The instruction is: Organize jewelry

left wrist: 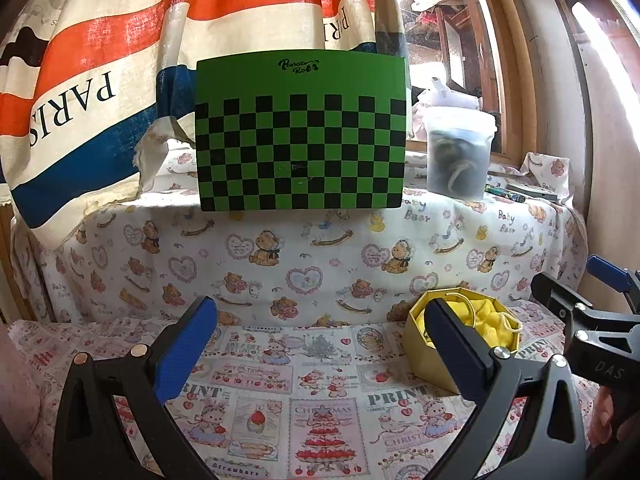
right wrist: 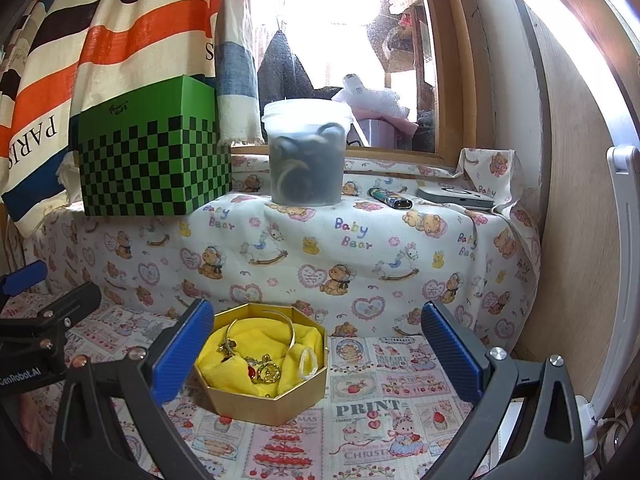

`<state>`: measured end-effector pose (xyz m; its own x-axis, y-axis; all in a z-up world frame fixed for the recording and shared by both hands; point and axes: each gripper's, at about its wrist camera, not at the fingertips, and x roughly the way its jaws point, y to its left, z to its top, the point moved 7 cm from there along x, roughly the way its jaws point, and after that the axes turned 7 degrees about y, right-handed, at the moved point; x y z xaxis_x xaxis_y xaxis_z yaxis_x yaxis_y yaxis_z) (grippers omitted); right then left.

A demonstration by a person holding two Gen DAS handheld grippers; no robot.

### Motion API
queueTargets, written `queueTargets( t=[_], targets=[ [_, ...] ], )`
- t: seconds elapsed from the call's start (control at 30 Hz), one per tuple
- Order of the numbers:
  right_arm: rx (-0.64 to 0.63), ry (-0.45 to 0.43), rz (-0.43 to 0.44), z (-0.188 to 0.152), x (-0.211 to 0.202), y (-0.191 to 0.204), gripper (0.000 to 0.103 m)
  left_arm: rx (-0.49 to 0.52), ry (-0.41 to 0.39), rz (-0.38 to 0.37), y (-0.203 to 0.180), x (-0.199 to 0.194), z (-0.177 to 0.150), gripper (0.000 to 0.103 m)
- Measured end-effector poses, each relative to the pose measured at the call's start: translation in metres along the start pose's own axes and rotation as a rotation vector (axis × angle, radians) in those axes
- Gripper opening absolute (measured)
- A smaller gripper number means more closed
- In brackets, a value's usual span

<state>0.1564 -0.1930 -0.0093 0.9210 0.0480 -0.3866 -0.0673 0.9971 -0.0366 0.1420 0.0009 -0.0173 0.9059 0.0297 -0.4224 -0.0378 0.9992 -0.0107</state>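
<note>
An octagonal gold box [right wrist: 276,398] lined with yellow cloth sits on the printed tablecloth. In it lie a gold bangle [right wrist: 286,320], gold rings with a red stone [right wrist: 264,372] and a white ring [right wrist: 307,362]. My right gripper [right wrist: 316,356] is open and empty, just behind the box, its left finger beside the box's left rim. My left gripper [left wrist: 320,352] is open and empty; the box [left wrist: 424,354] shows behind its right finger. The right gripper [left wrist: 592,320] also shows at the right edge of the left wrist view.
A raised shelf under teddy-bear cloth [right wrist: 320,240] stands behind, bearing a green checkered box [right wrist: 156,160], a translucent tub [right wrist: 306,152], a lighter [right wrist: 390,199] and a flat grey device [right wrist: 456,198]. A striped curtain [left wrist: 100,80] hangs at left; a wooden wall [right wrist: 568,200] is at right.
</note>
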Motion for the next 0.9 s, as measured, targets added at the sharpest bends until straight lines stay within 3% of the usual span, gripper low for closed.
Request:
queueTargets(
  t=[0.9],
  targets=[
    [0.004,0.010,-0.008,-0.0009,0.0018,-0.0014,0.103,0.000,0.006,0.009,0.0009,0.0006,-0.0010,0.103]
  ],
)
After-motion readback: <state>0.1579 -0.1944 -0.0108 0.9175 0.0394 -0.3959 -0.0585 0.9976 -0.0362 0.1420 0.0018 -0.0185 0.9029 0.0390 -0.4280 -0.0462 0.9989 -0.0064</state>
